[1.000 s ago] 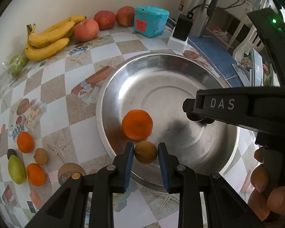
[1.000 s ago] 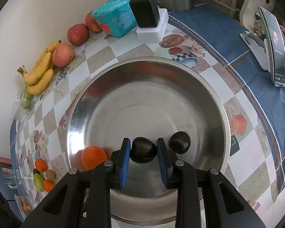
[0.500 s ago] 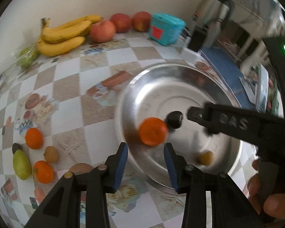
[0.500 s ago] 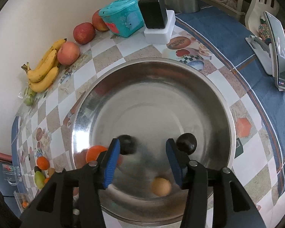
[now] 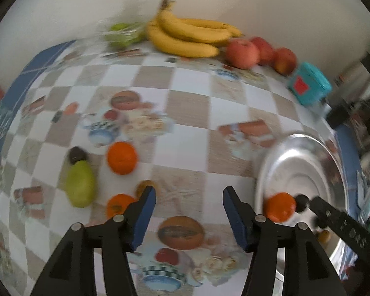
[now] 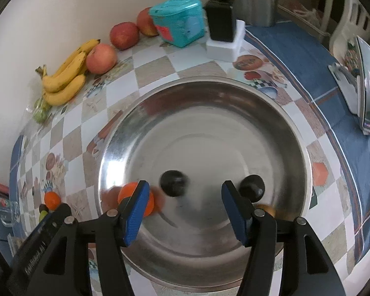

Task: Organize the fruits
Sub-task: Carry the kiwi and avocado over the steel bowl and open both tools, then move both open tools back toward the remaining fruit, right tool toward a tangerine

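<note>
My left gripper (image 5: 189, 209) hangs over the checked tablecloth, left of the steel bowl (image 5: 296, 148), its jaws opening with nothing between them. Beyond it lie two oranges (image 5: 122, 157), a green pear (image 5: 80, 185), a dark fruit (image 5: 76, 154) and a small brown fruit (image 5: 144, 185) half hidden by a finger. My right gripper (image 6: 185, 204) is over the bowl (image 6: 209, 81), jaws opening and empty. A dark fruit (image 6: 174, 182) lies blurred just beyond them. Another dark fruit (image 6: 251, 187), an orange (image 6: 135, 197) and a brown fruit (image 6: 266, 209) also sit in the bowl.
Bananas (image 5: 190, 37), three apples (image 5: 241, 53) and a bag of green fruit (image 5: 123, 32) line the wall. A teal box (image 6: 177, 22), a black charger on a white block (image 6: 222, 24) and a metal kettle stand behind the bowl. A phone on a stand (image 6: 367, 86) is at the right.
Both grippers opened and let go. The left dropped the brown fruit in the bowl and swung left over the table. The right released the dark fruit, which rolled forward.
</note>
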Demonstrator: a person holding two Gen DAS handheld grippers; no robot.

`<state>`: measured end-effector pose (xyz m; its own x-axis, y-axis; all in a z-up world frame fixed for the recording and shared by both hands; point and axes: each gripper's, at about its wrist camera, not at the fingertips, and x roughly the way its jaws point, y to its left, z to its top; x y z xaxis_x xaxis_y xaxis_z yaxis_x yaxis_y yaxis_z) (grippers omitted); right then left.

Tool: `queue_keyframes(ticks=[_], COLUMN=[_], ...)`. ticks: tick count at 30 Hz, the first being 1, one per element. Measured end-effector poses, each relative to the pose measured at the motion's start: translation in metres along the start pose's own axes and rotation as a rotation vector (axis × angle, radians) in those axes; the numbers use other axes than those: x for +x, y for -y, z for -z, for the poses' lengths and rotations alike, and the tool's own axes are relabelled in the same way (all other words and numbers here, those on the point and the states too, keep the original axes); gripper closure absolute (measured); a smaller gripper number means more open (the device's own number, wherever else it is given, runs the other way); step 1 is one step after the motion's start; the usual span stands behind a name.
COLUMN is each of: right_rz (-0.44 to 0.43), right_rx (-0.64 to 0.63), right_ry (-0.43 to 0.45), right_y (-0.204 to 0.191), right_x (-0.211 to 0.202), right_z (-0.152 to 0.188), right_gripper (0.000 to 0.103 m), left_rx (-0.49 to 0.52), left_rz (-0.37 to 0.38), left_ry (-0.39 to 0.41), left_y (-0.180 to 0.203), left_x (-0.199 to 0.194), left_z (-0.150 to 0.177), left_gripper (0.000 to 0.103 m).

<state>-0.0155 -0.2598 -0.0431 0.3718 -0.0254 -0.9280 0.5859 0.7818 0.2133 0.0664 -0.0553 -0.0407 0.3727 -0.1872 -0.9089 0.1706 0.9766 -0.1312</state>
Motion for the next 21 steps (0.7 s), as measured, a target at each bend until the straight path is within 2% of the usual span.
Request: queue_keyframes(ticks=[3,13,16,17,18,20,21], right_rz=[-0.012,-0.039,-0.034,-0.032,-0.031,-0.029,-0.028], right_rx=[-0.031,-0.121,-0.132,-0.131,-0.128,-0.127,-0.132], right_ry=[-0.004,0.001,0.002,0.007,0.014,0.030,0.036], right_y=[-0.009,-0.034,-0.036,-0.035,-0.034,-0.034,-0.034], right_x=[-0.001,-0.004,-0.003,-0.003,-0.003,-0.004,-0.004], right_z=[0.003,0.010,0.010,0.011,0.011,0.010,0.010], right_gripper=[0.041,0.041,0.041,0.037,0.024,0.013,0.013], left_rx=[-0.036,-0.106,-0.101,-0.100,-0.104,-0.119,-0.125], left_rz=[-0.053,-0.106,-0.119,-0.125,-0.128,-0.121,-0.118], left_ry=[0.001,0.024,0.025,0.024,0.022,0.019,0.018], left_y=[-0.012,-0.035,-0.036,-0.036,-0.037,-0.040,-0.041], left_x=[0.000,-0.010,-0.011,-0.011,-0.010,-0.009,-0.008], left_z=[-0.002,-0.007,-0.007,-0.007,-0.007,-0.006,-0.006], left_gripper=[0.038,0.037,0.026,0.017,0.009,0.003,0.002])
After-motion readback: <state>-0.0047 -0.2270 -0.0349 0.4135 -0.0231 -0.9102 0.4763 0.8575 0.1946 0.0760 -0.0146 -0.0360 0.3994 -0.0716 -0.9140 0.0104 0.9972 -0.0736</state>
